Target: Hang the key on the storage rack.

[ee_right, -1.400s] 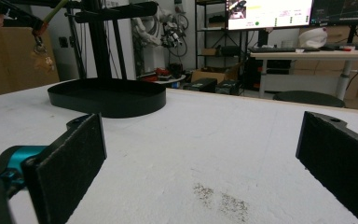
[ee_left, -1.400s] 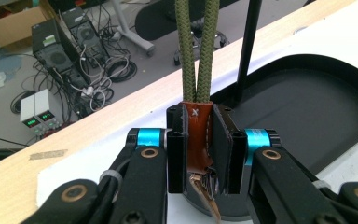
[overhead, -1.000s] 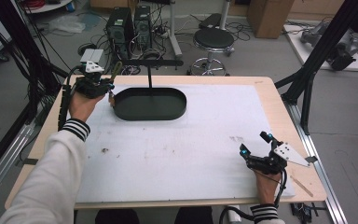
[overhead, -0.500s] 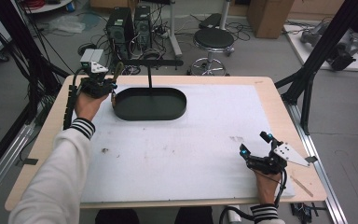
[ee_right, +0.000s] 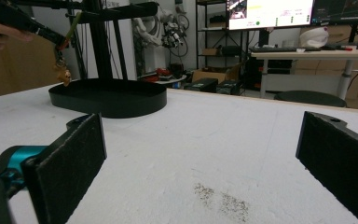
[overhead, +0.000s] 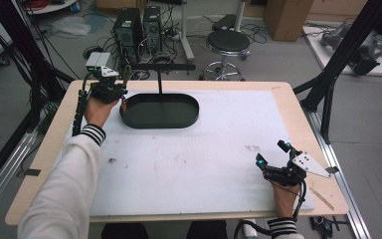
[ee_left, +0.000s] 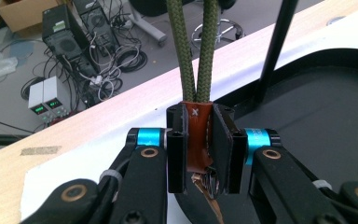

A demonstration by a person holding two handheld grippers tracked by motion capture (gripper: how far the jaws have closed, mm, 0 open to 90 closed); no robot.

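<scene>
My left gripper [ee_left: 200, 154] is shut on the brown leather tab [ee_left: 197, 133] of a key fob. Its olive green cord loop [ee_left: 193, 46] rises straight from the jaws. In the high view this gripper [overhead: 121, 97] sits at the left end of the black oval tray [overhead: 160, 124], with the cord loop [overhead: 127, 73] near the left tip of the stand's crossbar [overhead: 161, 66]. A small trinket [ee_right: 64, 74] dangles under the fob above the tray's edge. My right gripper [overhead: 271, 153] rests on the white mat at the front right, open with nothing between its pads [ee_right: 70, 163].
A thin black post [overhead: 159, 82] rises from the tray's back edge. The white mat [overhead: 204, 159] covers most of the wooden table and has a small dark smudge [ee_right: 221, 198]. Beyond the far edge are a stool [overhead: 227, 45] and computer towers [overhead: 138, 27].
The left hand has shifted slightly to the right and away, bringing the cord loop closer to the crossbar's left end. The right hand has stayed still.
</scene>
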